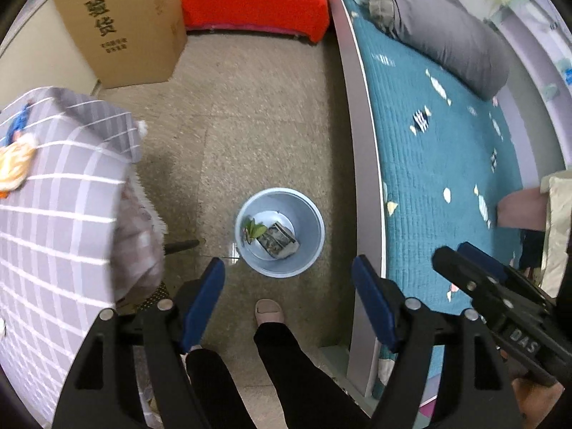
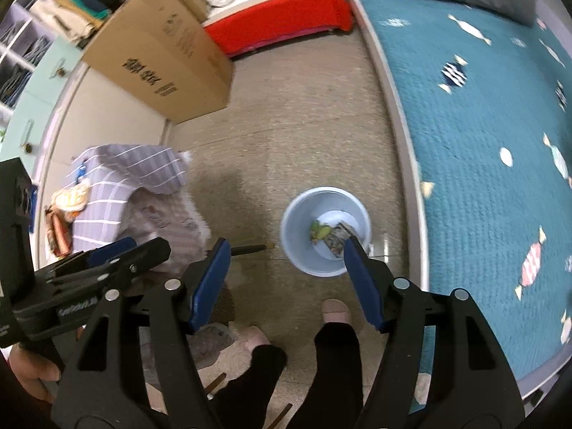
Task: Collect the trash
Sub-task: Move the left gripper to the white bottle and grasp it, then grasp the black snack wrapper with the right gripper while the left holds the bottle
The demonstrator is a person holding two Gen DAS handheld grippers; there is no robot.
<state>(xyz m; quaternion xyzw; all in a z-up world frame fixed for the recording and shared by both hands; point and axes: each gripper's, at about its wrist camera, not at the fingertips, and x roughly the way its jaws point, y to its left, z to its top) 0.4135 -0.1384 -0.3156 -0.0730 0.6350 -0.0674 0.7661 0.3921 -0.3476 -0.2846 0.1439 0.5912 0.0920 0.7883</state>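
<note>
A pale blue round bin stands on the floor beside the bed; it shows in the right wrist view too. In it lie a green leafy wrapper and a crumpled printed packet. My left gripper hangs above the bin, pointing steeply down, open with nothing between its blue pads. My right gripper is also above the bin, open and empty. Each gripper appears at the edge of the other's view: the right one and the left one.
A bed with a teal quilt and grey pillow runs along the right. A cardboard box and a red-covered bench stand at the far end. Grey checked fabric lies left. The person's legs and slippers are below.
</note>
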